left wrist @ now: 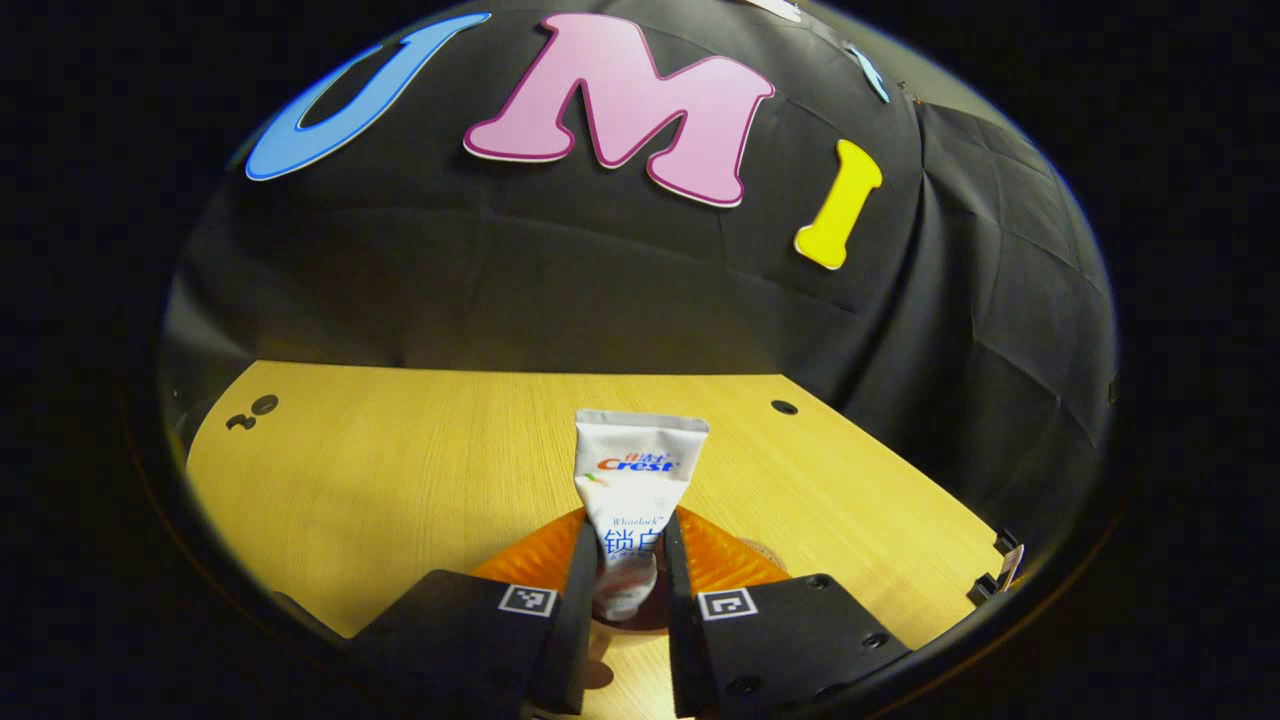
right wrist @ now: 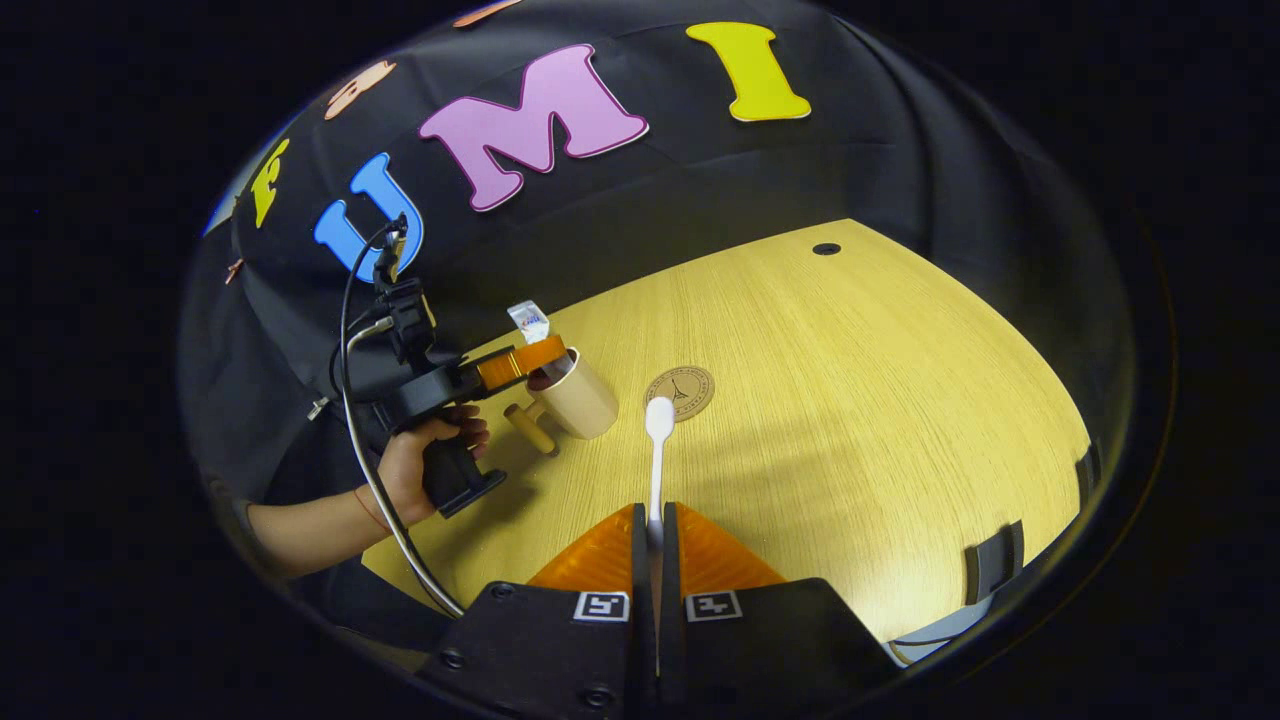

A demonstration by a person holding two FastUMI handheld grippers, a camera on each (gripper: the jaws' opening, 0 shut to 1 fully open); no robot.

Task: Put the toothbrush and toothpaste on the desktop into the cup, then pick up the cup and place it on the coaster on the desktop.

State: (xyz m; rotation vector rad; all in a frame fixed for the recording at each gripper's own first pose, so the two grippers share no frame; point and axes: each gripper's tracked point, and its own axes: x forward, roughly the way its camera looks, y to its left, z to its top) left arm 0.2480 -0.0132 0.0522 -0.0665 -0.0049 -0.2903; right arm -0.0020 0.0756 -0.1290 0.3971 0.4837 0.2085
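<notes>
The left gripper (left wrist: 628, 560) is clamped on the toothpaste (left wrist: 634, 480), low down near the cap, with the flat end sticking up. In the right gripper view it holds the tube just over the mouth of the cup (right wrist: 580, 397), which stands on the desk (right wrist: 850, 400) toward the left edge. The tube looks soft and light, so a hard squeeze could push paste out; the stiffer part by the cap seems the best place to hold.

The right gripper (right wrist: 655, 530) is pinched on the toothbrush (right wrist: 657, 460) near the bottom of its handle. The brush looks thin, stiff, light and a bit slippery, so it may swing. Its head points at the coaster (right wrist: 680, 391), which lies flat near the middle, just right of the cup.

The cup looks light and may tip.
</notes>
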